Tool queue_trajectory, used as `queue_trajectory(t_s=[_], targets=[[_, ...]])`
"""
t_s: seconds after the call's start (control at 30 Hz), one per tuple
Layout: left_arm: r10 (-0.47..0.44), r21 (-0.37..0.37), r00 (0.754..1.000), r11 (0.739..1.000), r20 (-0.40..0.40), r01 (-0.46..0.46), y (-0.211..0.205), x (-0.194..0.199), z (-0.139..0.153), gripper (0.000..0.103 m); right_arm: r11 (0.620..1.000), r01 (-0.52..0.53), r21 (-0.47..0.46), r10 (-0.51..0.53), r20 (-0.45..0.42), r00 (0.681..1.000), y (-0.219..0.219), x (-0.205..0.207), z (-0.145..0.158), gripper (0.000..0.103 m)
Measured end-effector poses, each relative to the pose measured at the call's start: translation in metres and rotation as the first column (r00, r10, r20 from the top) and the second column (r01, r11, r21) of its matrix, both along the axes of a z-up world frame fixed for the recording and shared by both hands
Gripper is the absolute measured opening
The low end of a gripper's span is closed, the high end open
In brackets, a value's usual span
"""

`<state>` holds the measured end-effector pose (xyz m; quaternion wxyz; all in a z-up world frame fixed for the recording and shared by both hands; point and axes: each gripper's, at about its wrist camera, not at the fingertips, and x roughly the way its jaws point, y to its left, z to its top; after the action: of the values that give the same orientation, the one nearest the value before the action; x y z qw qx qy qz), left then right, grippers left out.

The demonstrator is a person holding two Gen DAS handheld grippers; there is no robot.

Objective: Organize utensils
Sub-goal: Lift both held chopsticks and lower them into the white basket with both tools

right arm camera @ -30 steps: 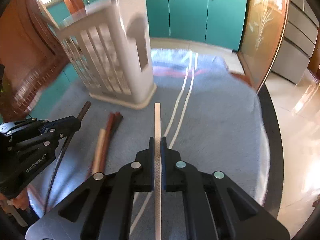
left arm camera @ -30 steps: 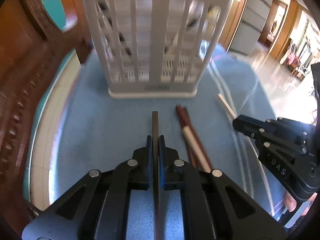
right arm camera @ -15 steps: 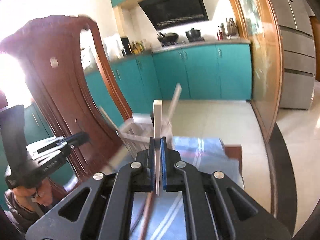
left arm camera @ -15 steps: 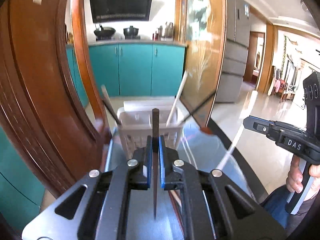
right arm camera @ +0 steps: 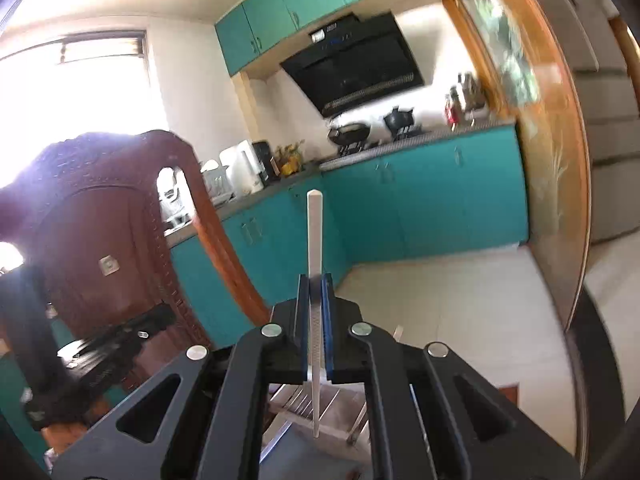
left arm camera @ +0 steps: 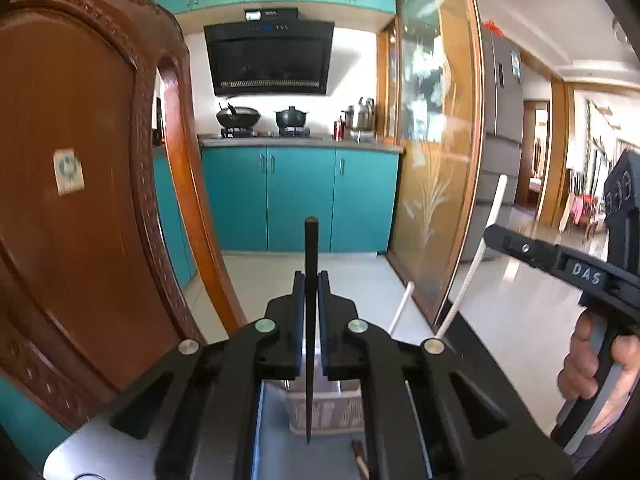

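My left gripper is shut on a black chopstick, held upright high above the table, its lower tip over the white slatted utensil basket seen between the gripper's arms. My right gripper is shut on a white chopstick, also upright, with its lower end above the basket. The right gripper shows in the left wrist view, the white chopstick slanting down from it. The left gripper appears blurred at the left of the right wrist view.
A carved wooden chair back stands close on the left. Another white chopstick sticks up out of the basket. The end of a brown chopstick lies on the blue cloth. Teal kitchen cabinets are behind.
Both grippers have lifted from the table with their chopsticks and tilted upright. The basket has dropped from in front of them to low between the gripper arms.
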<state>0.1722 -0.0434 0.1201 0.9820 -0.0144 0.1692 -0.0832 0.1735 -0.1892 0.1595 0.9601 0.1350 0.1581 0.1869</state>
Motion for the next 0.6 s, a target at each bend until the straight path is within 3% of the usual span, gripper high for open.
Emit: queue_trajectory(t_s=[0.1, 0.27, 0.43, 0.6], targets=[[0.011, -0.055, 0.998, 0.998, 0.058, -0.007, 0.005, 0.006, 0.011, 0.007, 0.992, 0.100, -0.080, -0.094, 0.074, 0.993, 0.015, 0.001, -0.004, 0.007], [0.052, -0.140, 0.994, 0.989, 0.095, -0.038, 0.010, 0.027, 0.004, 0.007, 0.970, 0.153, -0.190, -0.134, 0.107, 0.985, 0.033, 0.014, -0.028, 0.006], [0.136, -0.091, 0.988, 0.988, 0.077, -0.129, 0.001, 0.056, -0.017, 0.007, 0.974, 0.092, -0.207, -0.087, 0.033, 0.996, 0.040, 0.028, -0.054, 0.006], [0.134, -0.075, 0.990, 0.989, 0.034, -0.131, -0.001, 0.070, -0.032, 0.007, 0.967, 0.052, -0.248, -0.060, -0.025, 0.998, 0.051, 0.028, -0.074, 0.006]])
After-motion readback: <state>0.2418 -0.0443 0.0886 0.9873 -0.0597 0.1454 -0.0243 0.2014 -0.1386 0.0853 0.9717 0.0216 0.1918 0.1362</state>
